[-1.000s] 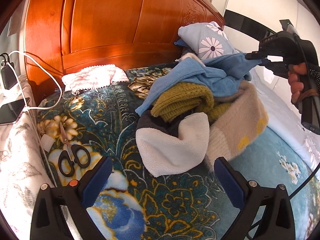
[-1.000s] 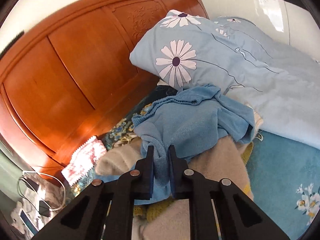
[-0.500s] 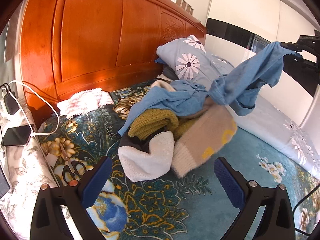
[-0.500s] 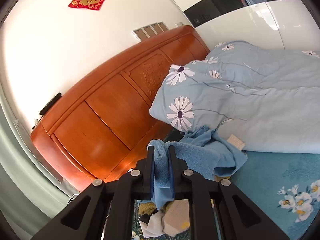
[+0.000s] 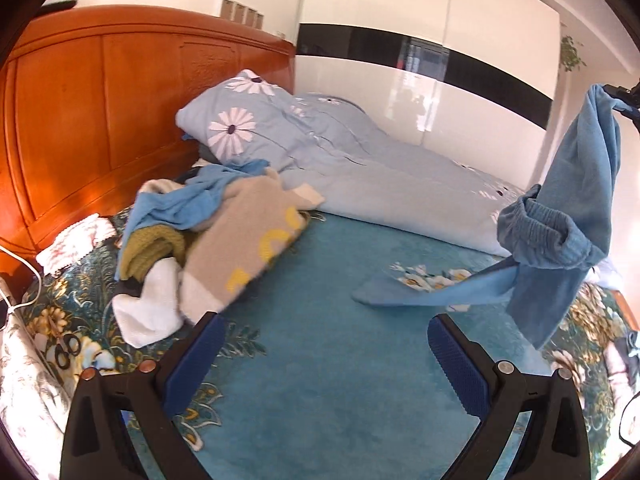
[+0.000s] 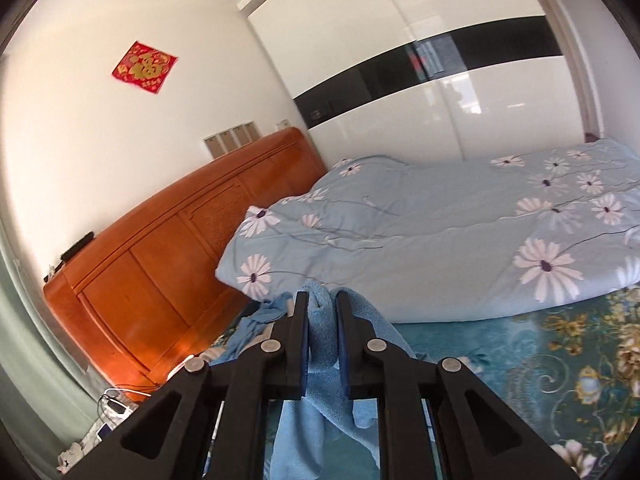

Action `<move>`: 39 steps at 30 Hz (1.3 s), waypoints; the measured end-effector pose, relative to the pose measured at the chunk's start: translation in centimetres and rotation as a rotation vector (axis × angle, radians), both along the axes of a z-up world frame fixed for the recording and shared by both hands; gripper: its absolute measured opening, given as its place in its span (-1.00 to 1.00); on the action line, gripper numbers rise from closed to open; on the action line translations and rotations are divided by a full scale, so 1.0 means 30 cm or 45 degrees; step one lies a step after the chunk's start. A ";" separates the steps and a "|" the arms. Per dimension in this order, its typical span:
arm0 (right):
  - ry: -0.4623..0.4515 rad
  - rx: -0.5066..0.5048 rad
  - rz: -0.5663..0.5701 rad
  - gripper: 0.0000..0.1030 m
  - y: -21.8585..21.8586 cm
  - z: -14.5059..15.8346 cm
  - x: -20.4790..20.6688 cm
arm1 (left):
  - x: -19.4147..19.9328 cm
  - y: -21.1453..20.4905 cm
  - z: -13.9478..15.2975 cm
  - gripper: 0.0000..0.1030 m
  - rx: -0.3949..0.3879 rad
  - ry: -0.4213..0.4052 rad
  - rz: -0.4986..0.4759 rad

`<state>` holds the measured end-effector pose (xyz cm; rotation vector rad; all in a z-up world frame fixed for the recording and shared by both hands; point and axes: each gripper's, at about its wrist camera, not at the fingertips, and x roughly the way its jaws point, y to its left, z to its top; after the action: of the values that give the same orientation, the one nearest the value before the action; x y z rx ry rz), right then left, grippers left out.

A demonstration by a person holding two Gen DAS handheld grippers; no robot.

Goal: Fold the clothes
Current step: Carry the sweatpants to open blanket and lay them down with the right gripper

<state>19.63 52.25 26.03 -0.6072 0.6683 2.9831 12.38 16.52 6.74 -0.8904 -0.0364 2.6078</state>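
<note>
My right gripper is shut on a light blue pair of pants and holds it high above the bed. In the left wrist view the pants hang at the right, with one leg trailing on the teal blanket. A pile of clothes lies at the left near the headboard: beige sweater, olive knit, blue garment, white piece. My left gripper is open and empty, low over the blanket between the pile and the pants.
A light blue daisy quilt lies along the far side of the bed. The wooden headboard stands at the left. Scissors and a white cable lie at the left edge. A white wardrobe is behind.
My right gripper has lifted the blue pants off the pile and carried them up and to the right. My left gripper has pulled back from the pile and turned right, still open.
</note>
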 end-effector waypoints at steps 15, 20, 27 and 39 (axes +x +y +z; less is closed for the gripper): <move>-0.307 -0.082 0.036 -0.75 0.040 -0.549 0.331 | 0.158 0.411 -0.066 1.00 -0.147 -0.058 -0.234; -0.427 -0.270 0.185 -0.74 -0.094 -0.839 0.326 | 0.133 0.357 -0.092 1.00 -0.137 -0.099 -0.179; -0.537 -0.260 0.275 -0.74 -0.272 -1.060 0.299 | 0.128 0.358 -0.110 1.00 -0.161 -0.115 -0.199; -0.381 -0.137 0.134 -0.06 -0.098 -0.937 0.472 | 0.011 0.651 -0.242 1.00 -0.165 -0.269 -0.575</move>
<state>33.80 49.31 -2.08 -1.1002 0.7960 2.8689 12.70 36.06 -0.52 -1.0742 0.2503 2.1104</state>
